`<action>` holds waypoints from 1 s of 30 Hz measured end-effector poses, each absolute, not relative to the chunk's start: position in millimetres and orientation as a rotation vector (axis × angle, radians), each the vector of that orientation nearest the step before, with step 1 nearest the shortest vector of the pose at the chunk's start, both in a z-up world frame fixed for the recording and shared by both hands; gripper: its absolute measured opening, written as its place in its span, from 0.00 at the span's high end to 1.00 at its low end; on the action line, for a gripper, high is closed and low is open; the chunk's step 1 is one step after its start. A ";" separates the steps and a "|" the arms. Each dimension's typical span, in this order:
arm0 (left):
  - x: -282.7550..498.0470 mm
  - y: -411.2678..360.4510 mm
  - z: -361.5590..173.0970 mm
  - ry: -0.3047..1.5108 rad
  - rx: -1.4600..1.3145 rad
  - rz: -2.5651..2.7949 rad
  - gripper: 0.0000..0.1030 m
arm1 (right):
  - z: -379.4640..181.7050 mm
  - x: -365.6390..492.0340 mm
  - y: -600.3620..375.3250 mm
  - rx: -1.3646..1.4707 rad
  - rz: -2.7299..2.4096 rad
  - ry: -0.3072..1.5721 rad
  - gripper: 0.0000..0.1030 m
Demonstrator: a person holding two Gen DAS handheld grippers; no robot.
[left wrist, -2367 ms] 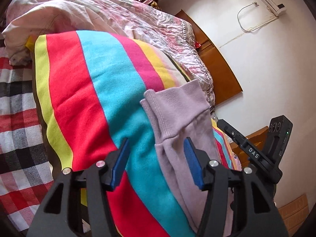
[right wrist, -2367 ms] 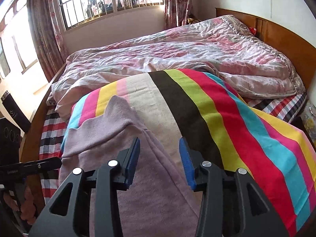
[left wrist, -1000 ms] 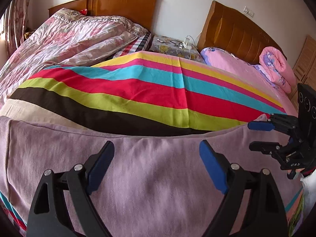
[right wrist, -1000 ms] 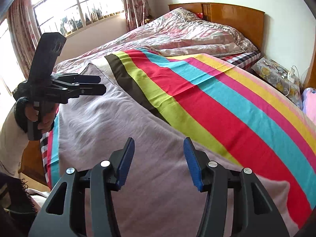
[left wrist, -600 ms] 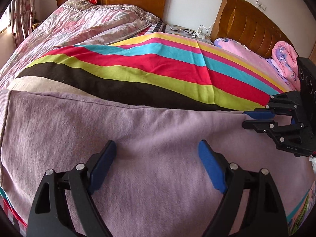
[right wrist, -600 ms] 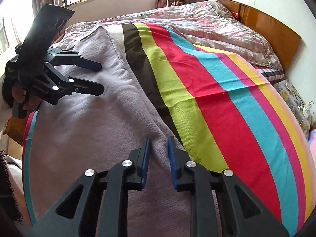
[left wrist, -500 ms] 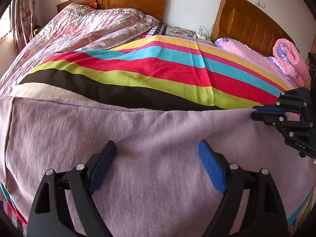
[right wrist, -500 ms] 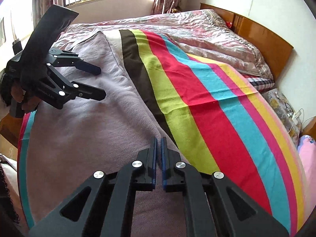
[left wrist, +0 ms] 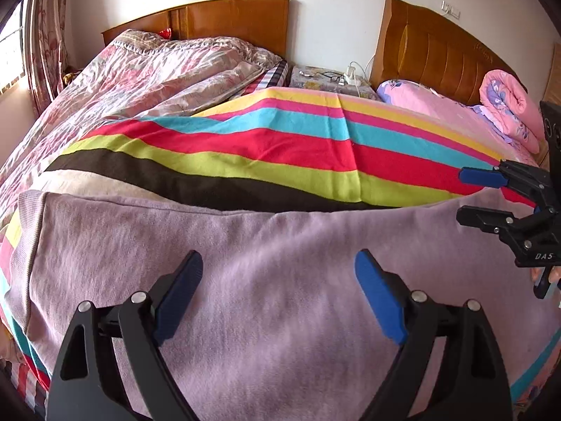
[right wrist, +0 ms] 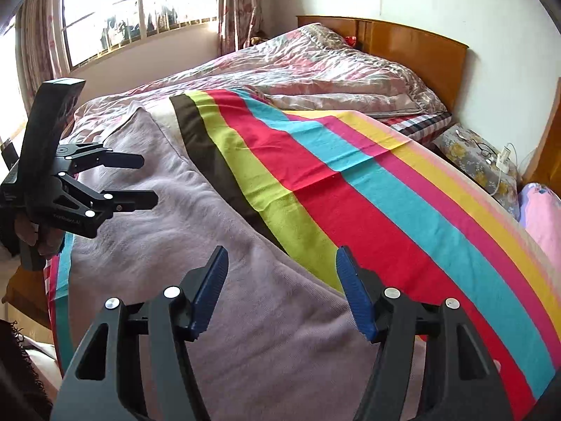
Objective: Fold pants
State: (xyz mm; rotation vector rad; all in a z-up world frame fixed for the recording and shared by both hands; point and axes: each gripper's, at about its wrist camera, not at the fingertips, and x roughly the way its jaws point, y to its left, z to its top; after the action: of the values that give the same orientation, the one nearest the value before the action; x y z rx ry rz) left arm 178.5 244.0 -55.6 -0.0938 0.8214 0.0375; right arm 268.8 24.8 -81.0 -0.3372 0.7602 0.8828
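pants: the pants (left wrist: 266,280) are soft and light purple, a bit fuzzy. they lie spread out flat and wide on the striped blanket (left wrist: 280,151), along its near edge. a ribbed band shows at the left end in the left wrist view.
where: on the bed (right wrist: 403,45), on top of the blanket with its brown, green, red, blue, pink and yellow stripes. the far edge of the pants lies along the brown stripe.
left claw: the left claw (left wrist: 278,291) is wide open with nothing in it. its blue pads (left wrist: 378,301) hang over the middle of the pants. i cannot tell if they touch the cloth.
right claw: the right claw (right wrist: 280,294) is wide open too and grips nothing. it is over the edge of the pants, where the purple cloth meets the green stripe.
other things: a crumpled pink quilt (left wrist: 140,80) lies behind the blanket. a rolled pink blanket (left wrist: 508,105) sits on the next bed.
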 end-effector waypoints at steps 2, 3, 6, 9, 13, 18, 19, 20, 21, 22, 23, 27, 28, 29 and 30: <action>183.0 231.2 -57.1 0.835 -0.073 -0.007 0.10 | -84.9 270.6 3.4 -0.263 0.869 0.806 0.42; 188.4 225.6 -64.2 0.863 -0.049 -0.014 0.10 | -89.4 273.6 -5.8 -0.247 0.845 0.824 0.42; 201.6 224.8 -90.8 0.919 -0.036 0.006 0.05 | -113.6 293.9 -29.6 -0.269 0.698 0.892 0.43; 206.9 225.9 -91.4 0.953 -0.046 0.023 0.04 | -102.4 309.6 -61.6 -0.111 0.640 0.882 0.46; 204.0 205.8 -64.6 0.953 -0.041 0.121 0.06 | -67.8 287.7 -103.7 -0.055 0.592 0.795 0.43; 213.0 97.3 -15.6 0.827 0.036 -0.203 0.01 | -57.0 248.5 -174.8 -0.094 0.421 0.783 0.32; 220.2 70.5 -15.5 0.829 0.058 -0.271 0.01 | -56.4 242.8 -193.6 -0.088 0.379 0.789 0.32; 228.7 44.5 -18.3 0.839 0.084 -0.319 0.01 | -55.1 236.4 -213.1 -0.083 0.336 0.790 0.32; 236.4 18.0 -23.9 0.848 0.110 -0.365 0.01 | -53.8 229.7 -233.3 -0.077 0.292 0.789 0.31; 244.4 -4.5 -30.1 0.854 0.125 -0.409 0.01 | -53.5 224.2 -253.9 -0.062 0.252 0.790 0.28; 252.7 -23.3 -37.1 0.864 0.133 -0.434 0.01 | -54.6 220.3 -274.5 -0.037 0.215 0.798 0.25; 279.3 -67.3 -70.0 0.920 0.160 -0.464 0.01 | -82.4 210.5 -330.6 -0.029 0.115 0.899 0.25; 282.0 -73.7 -81.7 0.937 0.180 -0.443 0.01 | -93.8 209.9 -339.0 -0.040 0.103 0.930 0.25; 285.0 -75.8 -92.9 0.954 0.200 -0.424 0.01 | -104.2 207.4 -344.9 -0.055 0.099 0.938 0.25; 283.3 -77.2 -91.4 0.927 0.209 -0.430 0.01 | -110.2 203.0 -349.2 -0.061 0.124 0.914 0.25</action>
State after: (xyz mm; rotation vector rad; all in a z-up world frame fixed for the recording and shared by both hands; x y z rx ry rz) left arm 283.2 -77.2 -91.4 0.2086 0.9272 -0.4303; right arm 203.0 -349.2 -110.2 -0.0612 0.9141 0.1236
